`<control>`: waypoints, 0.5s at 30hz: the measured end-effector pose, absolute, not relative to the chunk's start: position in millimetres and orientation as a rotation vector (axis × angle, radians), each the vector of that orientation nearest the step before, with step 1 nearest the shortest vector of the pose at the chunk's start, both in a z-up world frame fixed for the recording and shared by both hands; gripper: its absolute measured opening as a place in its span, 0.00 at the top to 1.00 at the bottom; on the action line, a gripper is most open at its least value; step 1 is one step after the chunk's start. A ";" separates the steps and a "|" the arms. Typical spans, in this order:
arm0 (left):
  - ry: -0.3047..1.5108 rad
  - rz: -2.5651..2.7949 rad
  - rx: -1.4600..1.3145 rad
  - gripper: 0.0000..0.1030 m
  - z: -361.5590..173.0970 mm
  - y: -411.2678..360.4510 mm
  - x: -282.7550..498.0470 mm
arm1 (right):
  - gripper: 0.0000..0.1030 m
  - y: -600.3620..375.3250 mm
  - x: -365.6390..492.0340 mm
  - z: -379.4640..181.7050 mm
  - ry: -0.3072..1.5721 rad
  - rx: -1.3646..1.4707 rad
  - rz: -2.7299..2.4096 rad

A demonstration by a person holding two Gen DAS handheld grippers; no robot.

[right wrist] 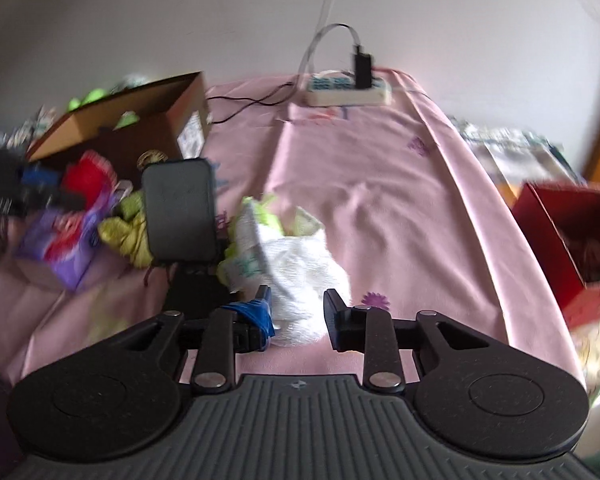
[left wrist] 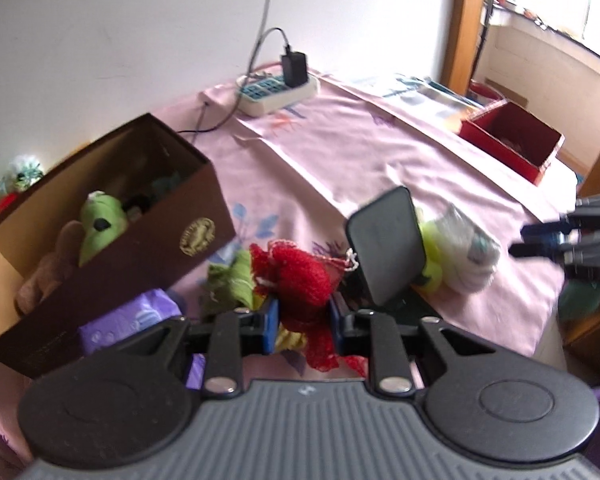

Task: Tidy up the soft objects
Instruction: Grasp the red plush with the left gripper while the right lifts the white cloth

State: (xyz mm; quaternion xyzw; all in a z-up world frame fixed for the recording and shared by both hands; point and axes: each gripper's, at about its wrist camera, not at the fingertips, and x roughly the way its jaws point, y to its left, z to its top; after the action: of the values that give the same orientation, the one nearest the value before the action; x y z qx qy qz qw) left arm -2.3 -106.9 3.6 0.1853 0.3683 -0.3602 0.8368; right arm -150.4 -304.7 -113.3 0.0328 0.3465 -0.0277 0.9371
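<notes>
My left gripper is shut on a red knitted mesh piece and holds it above the pink cloth, beside the brown box. The box holds a green plush and a brown plush. My right gripper stands around a white cloth bundle with yellow-green parts; its jaws look close on the bundle's lower end. In the right wrist view the left gripper shows at the left with the red piece.
A black phone on a stand stands mid-table. A green cloth and a purple packet lie by the brown box. A red box sits at the right. A power strip lies by the wall.
</notes>
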 end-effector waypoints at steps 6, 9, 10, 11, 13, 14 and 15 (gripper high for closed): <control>0.780 -0.730 0.347 0.77 6.0 -105.6 5.1 | 0.86 -277.3 -131.1 -124.8 0.701 -0.129 -0.057; 0.779 -0.719 0.339 0.77 5.7 -105.3 4.3 | 0.84 -280.8 -120.2 -131.9 0.701 -0.174 -0.129; 0.781 -0.716 0.337 0.77 5.3 -105.6 3.9 | 0.84 -284.0 -117.5 -133.5 0.696 -0.165 -0.143; 0.786 -0.711 0.336 0.77 4.8 -106.5 4.0 | 0.82 -287.4 -114.1 -135.8 0.700 -0.141 -0.144; 0.787 -0.704 0.337 0.77 3.9 -108.2 3.7 | 0.80 -291.2 -106.6 -142.1 0.725 -0.086 -0.127; 0.787 -0.699 0.337 0.77 3.6 -109.1 3.8 | 0.79 -292.3 -104.1 -143.9 0.723 -0.067 -0.130; 0.786 -0.696 0.336 0.77 3.3 -109.8 3.6 | 0.78 -293.2 -102.0 -145.0 0.720 -0.054 -0.132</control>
State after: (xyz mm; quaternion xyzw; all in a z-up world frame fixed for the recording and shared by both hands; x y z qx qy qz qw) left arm 3.6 -109.8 3.3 0.1595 0.3735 -0.3305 0.8520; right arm -102.0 -293.2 -145.0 -0.0266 0.3517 -0.0644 0.9335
